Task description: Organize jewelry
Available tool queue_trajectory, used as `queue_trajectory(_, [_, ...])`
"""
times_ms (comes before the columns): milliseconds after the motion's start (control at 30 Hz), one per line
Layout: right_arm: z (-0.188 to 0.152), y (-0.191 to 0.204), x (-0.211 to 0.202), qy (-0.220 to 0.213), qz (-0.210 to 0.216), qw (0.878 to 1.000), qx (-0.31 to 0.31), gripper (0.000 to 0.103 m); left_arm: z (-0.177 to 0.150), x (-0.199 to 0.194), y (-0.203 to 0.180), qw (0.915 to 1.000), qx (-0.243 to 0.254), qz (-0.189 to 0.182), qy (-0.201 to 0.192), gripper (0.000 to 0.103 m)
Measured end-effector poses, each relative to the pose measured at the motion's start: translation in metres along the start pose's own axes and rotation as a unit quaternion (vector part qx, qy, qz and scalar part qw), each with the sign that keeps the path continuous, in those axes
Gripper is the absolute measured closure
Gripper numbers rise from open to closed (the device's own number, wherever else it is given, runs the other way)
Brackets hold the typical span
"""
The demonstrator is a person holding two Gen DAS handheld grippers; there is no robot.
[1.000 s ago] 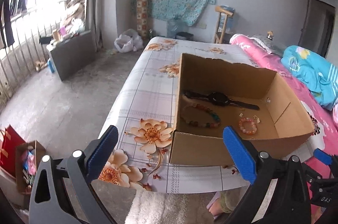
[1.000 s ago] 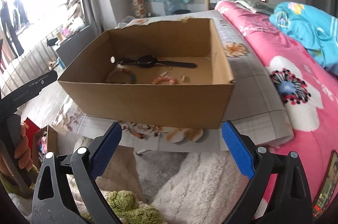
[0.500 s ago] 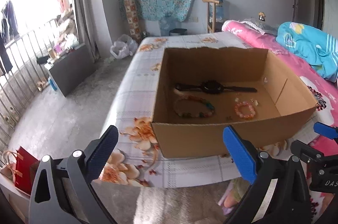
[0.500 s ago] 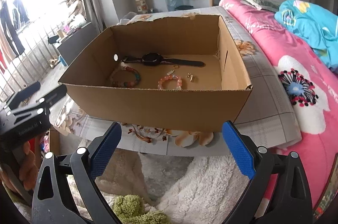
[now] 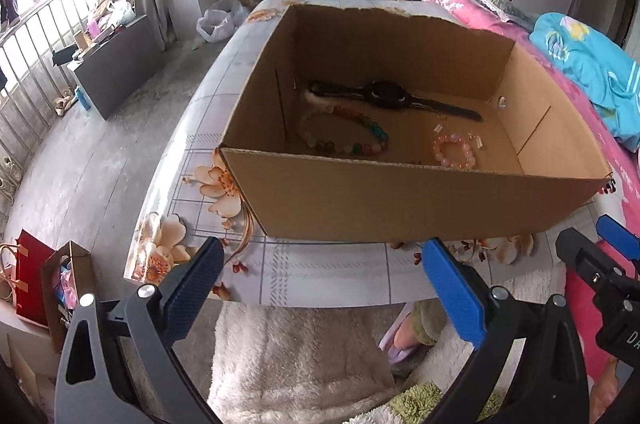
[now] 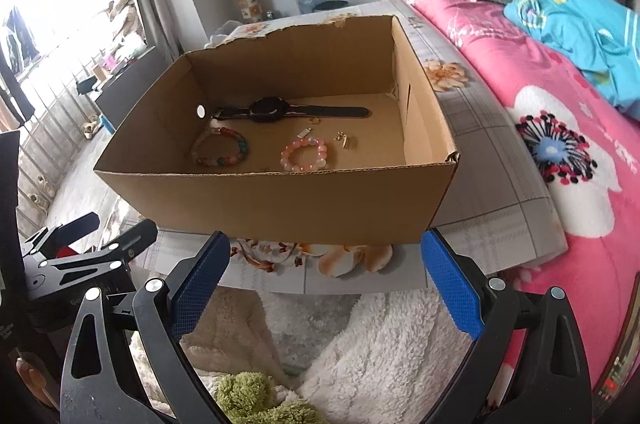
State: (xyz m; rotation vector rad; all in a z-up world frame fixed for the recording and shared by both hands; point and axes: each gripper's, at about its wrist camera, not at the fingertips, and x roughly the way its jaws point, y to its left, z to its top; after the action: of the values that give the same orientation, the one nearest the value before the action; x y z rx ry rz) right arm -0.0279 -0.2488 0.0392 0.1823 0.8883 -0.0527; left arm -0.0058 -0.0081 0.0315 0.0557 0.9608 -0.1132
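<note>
An open cardboard box (image 5: 400,200) (image 6: 280,204) stands on a floral-cloth table. Inside lie a black watch (image 5: 384,94) (image 6: 272,109), a multicoloured bead bracelet (image 5: 344,132) (image 6: 220,147), a pink bead bracelet (image 5: 454,149) (image 6: 304,155) and small gold earrings (image 6: 342,139). My left gripper (image 5: 324,288) is open and empty, held before the box's near wall. My right gripper (image 6: 324,284) is open and empty, also in front of the box. The right gripper shows at the left view's right edge (image 5: 600,264).
The floral table (image 5: 320,272) has its near edge just below the box. A pink quilt (image 6: 560,144) and a blue blanket (image 6: 580,24) lie on the right. A white fluffy rug (image 6: 380,352) is below. Paper bags (image 5: 44,288) stand on the floor at left.
Both grippers have moved closer to the box and higher, so more of its inside shows. The left view has swung right toward the box. Both stay open.
</note>
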Motion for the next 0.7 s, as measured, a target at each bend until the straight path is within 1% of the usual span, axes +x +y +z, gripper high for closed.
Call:
queue_trajectory(100, [0.002, 0.0, 0.002, 0.004, 0.001, 1.0, 0.003, 0.011, 0.001, 0.003, -0.001, 0.9999, -0.007, -0.001, 0.011, 0.006])
queue_trajectory(400, [0.008, -0.006, 0.007, 0.015, 0.003, 1.0, 0.015, 0.011, 0.006, 0.007, -0.002, 0.9995, -0.013, 0.007, 0.028, 0.006])
queue_trajectory(700, [0.012, -0.004, 0.014, 0.026, 0.003, 1.0, 0.012, 0.011, 0.01, 0.005, -0.004, 0.9996, -0.005, 0.014, 0.026, 0.006])
